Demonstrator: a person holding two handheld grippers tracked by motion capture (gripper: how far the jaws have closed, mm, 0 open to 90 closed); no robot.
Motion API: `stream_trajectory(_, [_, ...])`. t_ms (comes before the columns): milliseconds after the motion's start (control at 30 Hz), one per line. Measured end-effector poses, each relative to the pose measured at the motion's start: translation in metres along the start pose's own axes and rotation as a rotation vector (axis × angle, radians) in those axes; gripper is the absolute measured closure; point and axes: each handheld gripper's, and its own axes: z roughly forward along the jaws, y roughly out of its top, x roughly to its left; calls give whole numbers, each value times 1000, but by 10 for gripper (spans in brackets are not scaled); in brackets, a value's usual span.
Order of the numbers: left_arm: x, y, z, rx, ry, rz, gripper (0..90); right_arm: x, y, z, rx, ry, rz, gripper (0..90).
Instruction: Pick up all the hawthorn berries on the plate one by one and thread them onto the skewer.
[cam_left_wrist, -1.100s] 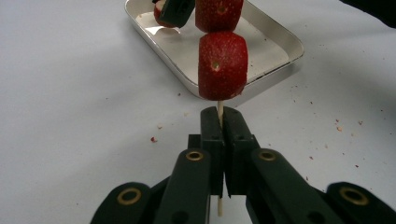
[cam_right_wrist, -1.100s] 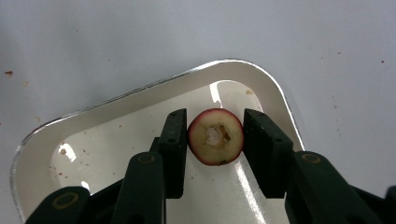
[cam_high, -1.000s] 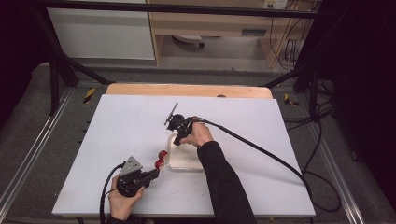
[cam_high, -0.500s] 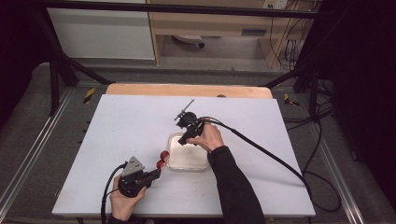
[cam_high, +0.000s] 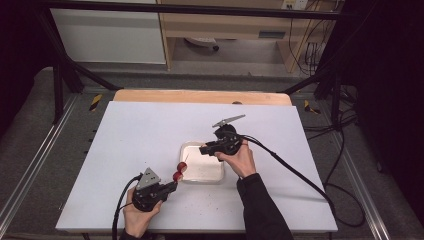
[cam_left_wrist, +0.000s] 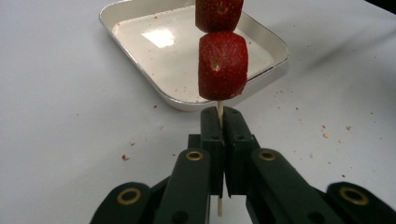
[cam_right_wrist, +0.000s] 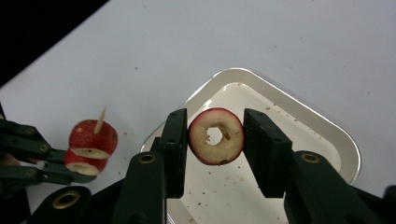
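Observation:
My left gripper (cam_left_wrist: 223, 116) is shut on a thin wooden skewer (cam_left_wrist: 220, 109) that points up toward the tray. Two red fruit pieces (cam_left_wrist: 222, 65) are threaded on it. From above, that gripper (cam_high: 172, 184) sits at the tray's near left corner. The shallow white tray (cam_high: 200, 179) lies mid-table and has nothing in it but crumbs. My right gripper (cam_right_wrist: 215, 126) is shut on a red-skinned fruit slice (cam_right_wrist: 215, 136) with a hole through its middle, held above the tray (cam_right_wrist: 299, 140). The skewered pieces (cam_right_wrist: 92, 135) are off to its left. From above, the right gripper (cam_high: 204, 148) hangs over the tray's far edge.
The white tabletop (cam_high: 135, 140) has small red crumbs around the tray. A wooden strip (cam_high: 200, 96) runs along the far edge. A black cable (cam_high: 295, 175) trails right from the right gripper. Metal rails (cam_high: 30, 170) flank the table.
My right hand has carried the fruit slice to the right, from the tray's far left corner to over its far edge. The left gripper and skewer have stayed put.

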Motion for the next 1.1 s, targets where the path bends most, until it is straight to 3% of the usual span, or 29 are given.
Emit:
stream_trajectory(233, [-6,4,8,-26,-15,25,881,-4,-18,-14,-152,29,99,620])
stream_trajectory(267, [-11,5,8,-14,-11,-4,881,-5,-24,-18,-206,28,130,620])
stream_trajectory(333, [-12,6,9,-18,-12,-8,881,-5,-26,-19,-225,31,141,620])
stream_trajectory(400, [-15,6,11,-22,-13,-8,880,-6,-33,-21,-298,40,177,620])
stream_trajectory(433, [-17,7,12,-24,-11,-12,880,-6,-33,-21,-298,40,177,620])
stream_trajectory(500, [-20,8,14,-32,-7,-14,880,-5,-40,-21,-374,49,209,620])
stream_trajectory(567, [-21,8,15,-34,-6,-20,880,-5,-42,-21,-395,50,218,620])
stream_trajectory(600, [-22,9,16,-40,-4,-28,881,-5,-46,-20,-443,59,235,620])
stream_trajectory(700, [-26,10,18,-46,0,-31,881,-4,-49,-20,-468,58,246,620])
stream_trajectory(733, [-27,10,19,-48,1,-33,881,-2,-51,-20,-515,76,269,620])
stream_trajectory(933, [-33,12,23,-61,-3,-53,881,4,-54,-20,-612,90,292,620])
stream_trajectory(1100, [-37,13,26,-76,-1,-71,881,6,-57,-19,-662,104,321,620])
